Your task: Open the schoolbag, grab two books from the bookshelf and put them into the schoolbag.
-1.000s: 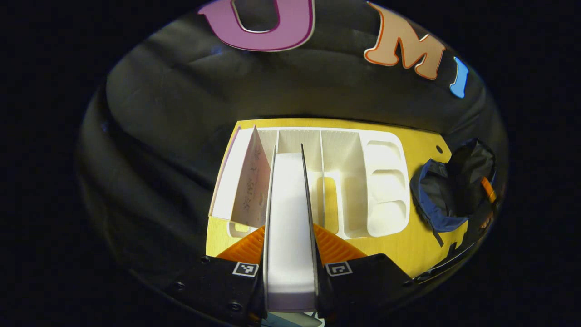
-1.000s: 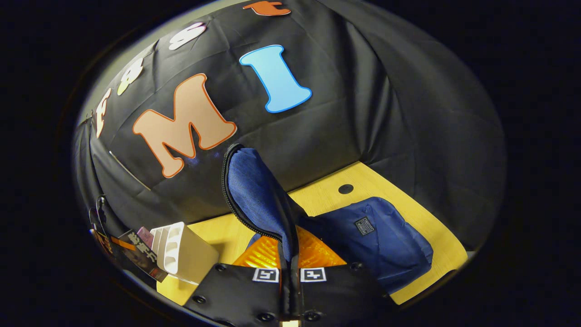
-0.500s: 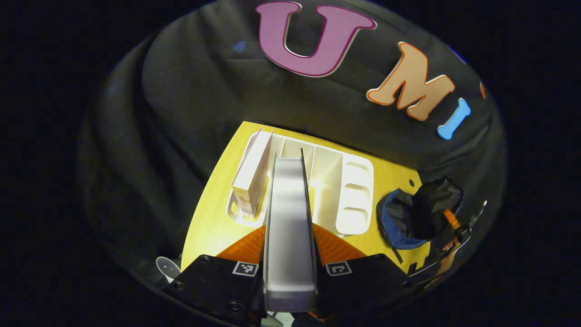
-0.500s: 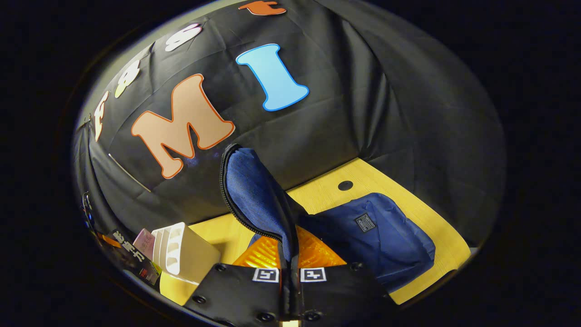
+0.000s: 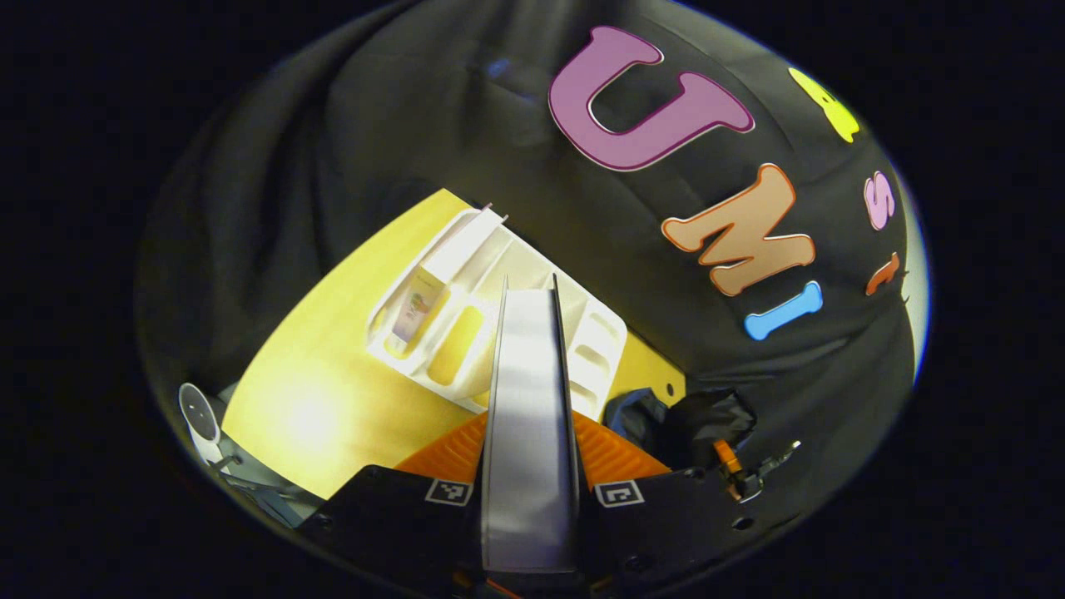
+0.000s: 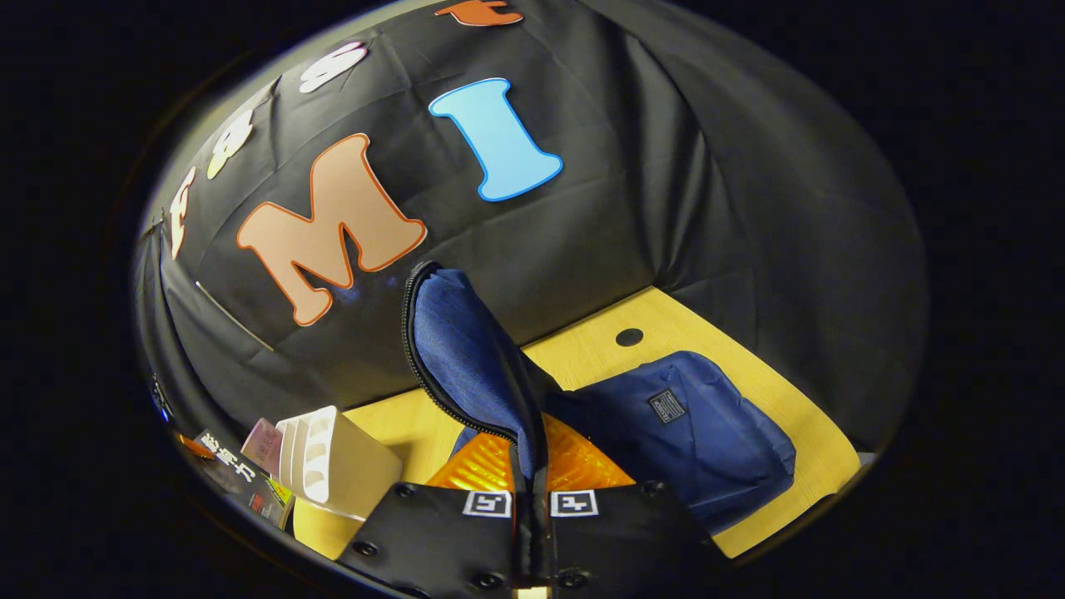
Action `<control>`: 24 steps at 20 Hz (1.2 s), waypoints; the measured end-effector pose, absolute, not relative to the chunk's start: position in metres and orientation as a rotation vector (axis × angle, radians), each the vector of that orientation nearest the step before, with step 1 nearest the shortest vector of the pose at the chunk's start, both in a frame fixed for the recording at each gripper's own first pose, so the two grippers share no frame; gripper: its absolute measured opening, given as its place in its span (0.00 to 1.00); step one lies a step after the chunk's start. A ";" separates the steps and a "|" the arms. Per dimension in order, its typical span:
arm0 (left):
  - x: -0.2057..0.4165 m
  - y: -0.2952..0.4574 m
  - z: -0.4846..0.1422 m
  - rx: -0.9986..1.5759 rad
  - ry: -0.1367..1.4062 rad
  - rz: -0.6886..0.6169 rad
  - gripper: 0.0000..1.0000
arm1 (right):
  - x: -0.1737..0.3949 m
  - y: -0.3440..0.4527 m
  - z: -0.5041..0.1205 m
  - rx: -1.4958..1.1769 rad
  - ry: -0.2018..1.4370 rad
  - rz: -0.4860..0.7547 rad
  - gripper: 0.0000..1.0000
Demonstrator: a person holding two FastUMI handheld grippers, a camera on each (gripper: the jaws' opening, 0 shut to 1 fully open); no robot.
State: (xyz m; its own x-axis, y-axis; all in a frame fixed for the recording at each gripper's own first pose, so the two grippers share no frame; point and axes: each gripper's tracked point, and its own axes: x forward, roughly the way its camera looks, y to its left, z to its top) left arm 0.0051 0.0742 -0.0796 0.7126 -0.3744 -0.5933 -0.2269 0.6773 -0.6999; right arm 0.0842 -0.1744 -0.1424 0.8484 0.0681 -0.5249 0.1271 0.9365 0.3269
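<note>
Book [image 5: 529,416]: clamped edge-on in your left gripper [image 5: 530,433], lifted above the table [image 5: 316,399], clear of the shelf [image 5: 491,324].
Second book [image 5: 416,304]: standing in the shelf's end slot.
Bag [image 6: 691,433]: lying on the table [image 6: 749,374] beside the shelf [image 6: 333,457]; its flap [image 6: 466,349] is pinched in your right gripper [image 6: 530,491] and held up.
Risk, book: you grip only one edge, so a quick swing could let it pivot or slip out.
Risk, flap: if your right hand sags, the mouth narrows and the book may catch on the zipper [image 6: 416,366].
</note>
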 end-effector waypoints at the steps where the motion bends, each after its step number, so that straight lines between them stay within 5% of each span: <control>1: 0.006 0.068 -0.077 -0.858 0.780 -0.107 0.39 | 0.085 -0.173 -0.142 0.374 0.558 -0.034 0.05; 24: 0.118 -0.227 -0.106 -0.893 0.765 -0.381 0.39 | 0.085 -0.166 -0.136 0.376 0.555 0.074 0.05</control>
State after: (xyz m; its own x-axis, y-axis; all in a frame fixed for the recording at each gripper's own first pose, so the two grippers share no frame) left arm 0.1183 -0.2271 -0.1055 0.6791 -0.5913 -0.4349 -0.0090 0.5858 -0.8104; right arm 0.0851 -0.1658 -0.1362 0.8490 0.1686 -0.5008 0.0323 0.9294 0.3676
